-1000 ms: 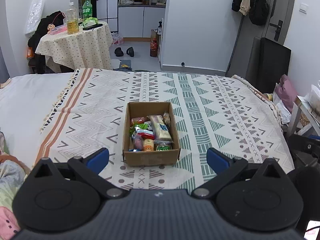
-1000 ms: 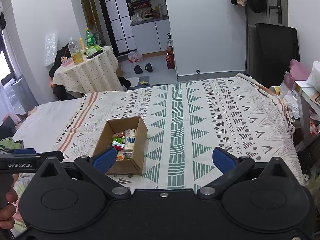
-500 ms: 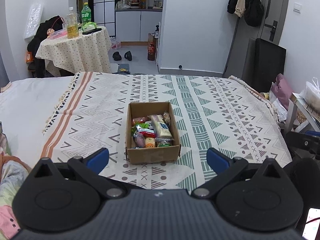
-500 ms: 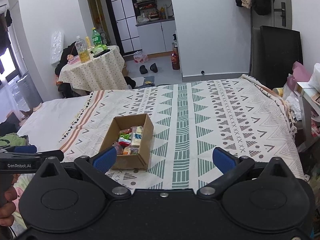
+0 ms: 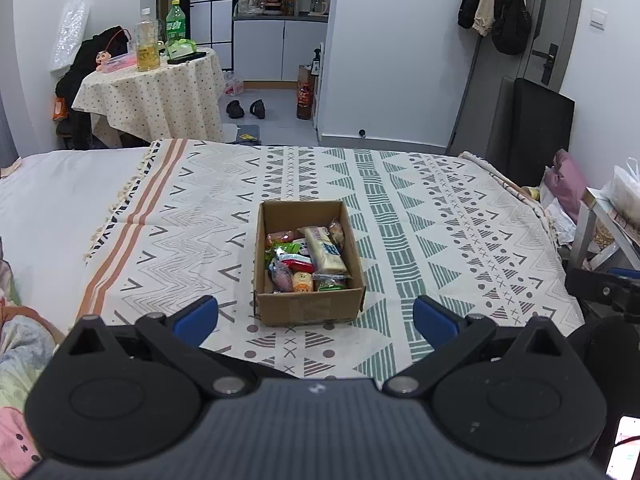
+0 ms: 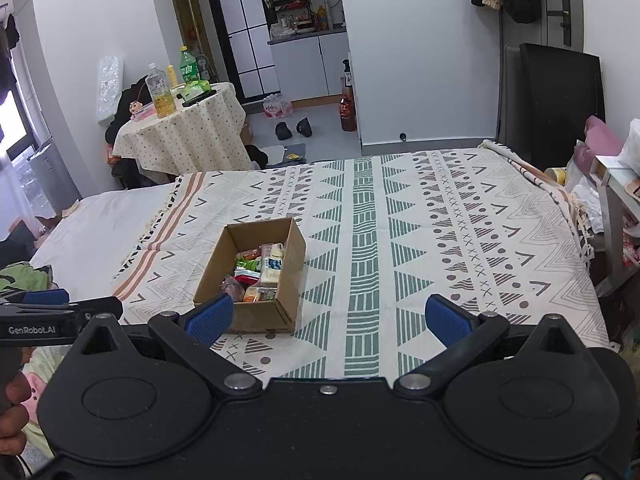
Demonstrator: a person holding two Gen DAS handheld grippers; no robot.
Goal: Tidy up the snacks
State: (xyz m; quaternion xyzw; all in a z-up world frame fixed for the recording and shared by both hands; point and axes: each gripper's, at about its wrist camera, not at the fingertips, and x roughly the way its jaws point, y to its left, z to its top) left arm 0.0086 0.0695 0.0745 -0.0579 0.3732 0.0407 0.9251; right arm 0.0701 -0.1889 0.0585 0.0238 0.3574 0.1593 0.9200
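Both views have drawn back from the cardboard box point(image 5: 310, 264) (snacks point(image 5: 306, 258) all inside), left tool point(image 5: 316, 316) and right tool point(image 6: 328, 316) released, empty.

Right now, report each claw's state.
Left claw: open, holding nothing.
Right claw: open, holding nothing.

Legible text: one item. "GenRobot.AI", white lettering on the black body of the left gripper point(image 6: 44, 307), seen at the left edge of the right wrist view. Labels on the green bottle point(image 5: 175, 23) and the snack packets point(image 5: 306, 258) in the cardboard box point(image 5: 310, 307): too small to read.
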